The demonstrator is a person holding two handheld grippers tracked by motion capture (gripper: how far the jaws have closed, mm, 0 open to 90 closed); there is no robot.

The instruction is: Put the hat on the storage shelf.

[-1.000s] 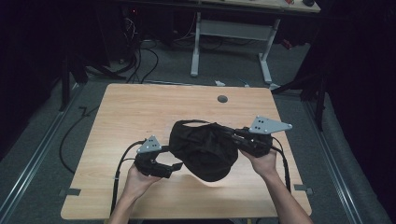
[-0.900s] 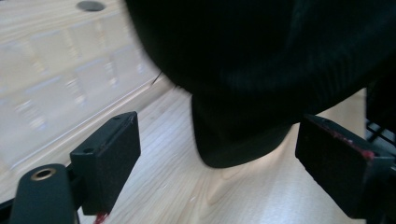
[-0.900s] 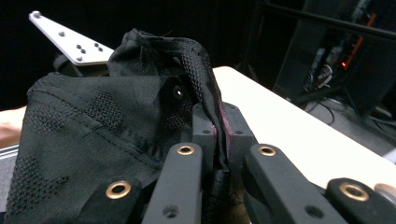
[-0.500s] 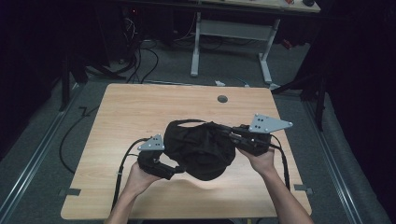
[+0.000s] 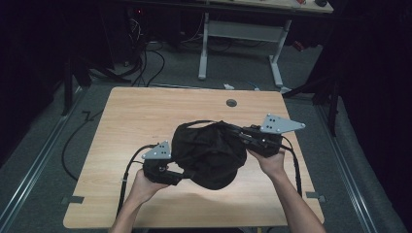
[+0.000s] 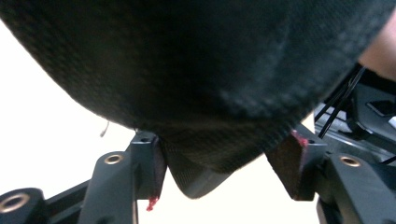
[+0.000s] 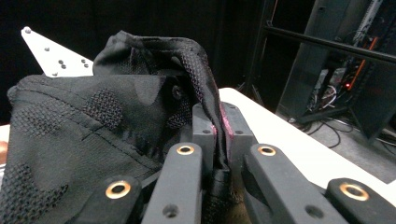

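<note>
A black mesh cap [image 5: 209, 155] is held above the wooden table [image 5: 145, 111] between both hand-held grippers. My right gripper [image 5: 243, 136] is shut on the cap's fabric edge at its right side; in the right gripper view the pads [image 7: 217, 126] pinch a fold of the cap [image 7: 93, 121]. My left gripper [image 5: 182, 172] is at the cap's lower left. Its jaws have just been closing, and in the left gripper view they [image 6: 219, 163] stand apart around the brim of the cap [image 6: 196, 70], with gaps showing beside the brim.
A small round grommet [image 5: 231, 103] sits in the table near its far edge. Beyond the table stand a white desk frame [image 5: 243, 43] and floor cables [image 5: 145, 53]. Dark room edges lie left and right.
The left gripper has moved in under the cap's left side and its jaws have narrowed around the brim. The cap has shifted a little. The right gripper has kept its hold.
</note>
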